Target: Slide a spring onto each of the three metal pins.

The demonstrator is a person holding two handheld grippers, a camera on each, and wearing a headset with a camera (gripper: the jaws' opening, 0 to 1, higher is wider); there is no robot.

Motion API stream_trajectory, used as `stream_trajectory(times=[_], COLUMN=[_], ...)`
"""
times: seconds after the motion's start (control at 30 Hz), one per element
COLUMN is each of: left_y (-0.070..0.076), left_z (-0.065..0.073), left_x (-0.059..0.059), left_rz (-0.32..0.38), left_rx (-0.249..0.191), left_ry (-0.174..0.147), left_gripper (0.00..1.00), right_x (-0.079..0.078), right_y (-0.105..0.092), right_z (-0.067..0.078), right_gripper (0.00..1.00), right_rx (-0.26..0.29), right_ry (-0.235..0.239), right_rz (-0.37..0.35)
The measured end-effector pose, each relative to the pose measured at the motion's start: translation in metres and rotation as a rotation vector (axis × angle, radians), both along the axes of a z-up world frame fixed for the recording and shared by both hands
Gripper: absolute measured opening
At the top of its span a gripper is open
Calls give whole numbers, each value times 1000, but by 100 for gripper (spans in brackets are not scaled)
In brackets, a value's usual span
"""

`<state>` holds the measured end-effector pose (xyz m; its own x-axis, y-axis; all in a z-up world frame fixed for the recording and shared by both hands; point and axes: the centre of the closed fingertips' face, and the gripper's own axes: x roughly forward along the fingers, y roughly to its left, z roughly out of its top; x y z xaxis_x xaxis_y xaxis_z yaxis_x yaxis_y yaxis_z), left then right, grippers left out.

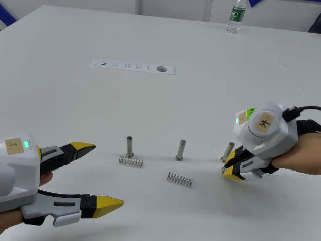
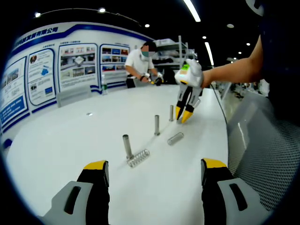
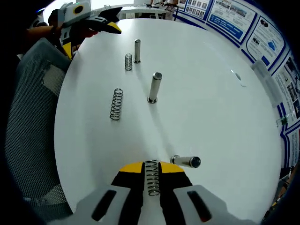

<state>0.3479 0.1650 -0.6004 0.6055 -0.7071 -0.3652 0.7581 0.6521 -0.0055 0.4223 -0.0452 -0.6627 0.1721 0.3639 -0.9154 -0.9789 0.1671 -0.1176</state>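
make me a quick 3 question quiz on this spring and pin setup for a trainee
1. True or false: the left gripper is shut.
2. How many loose springs lie on the table?
3. What do the fingers of the right gripper hold? A pin, B spring, C bottle.

Key: 1 false, it is open and holds nothing. 2 two. 3 B.
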Motion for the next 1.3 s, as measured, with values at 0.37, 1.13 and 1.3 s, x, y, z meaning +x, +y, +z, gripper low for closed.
stream_trajectory(times=[0.37, 1.13, 1.3], left_y=[1, -10, -18], left_z=[0, 7, 13], left_x=[1, -4, -6], left_rz=[2, -24, -46], left_rx=[-3, -28, -54], left_ry=[0, -10, -10], left_gripper=[81, 78, 74], right_x=[0, -19, -28], right_y=[2, 29, 45], right_z=[-4, 40, 57], right_gripper=[12, 12, 12], right_rx=[-51, 177, 285], right_ry=[34, -1, 14], right_rz=[53, -43, -64])
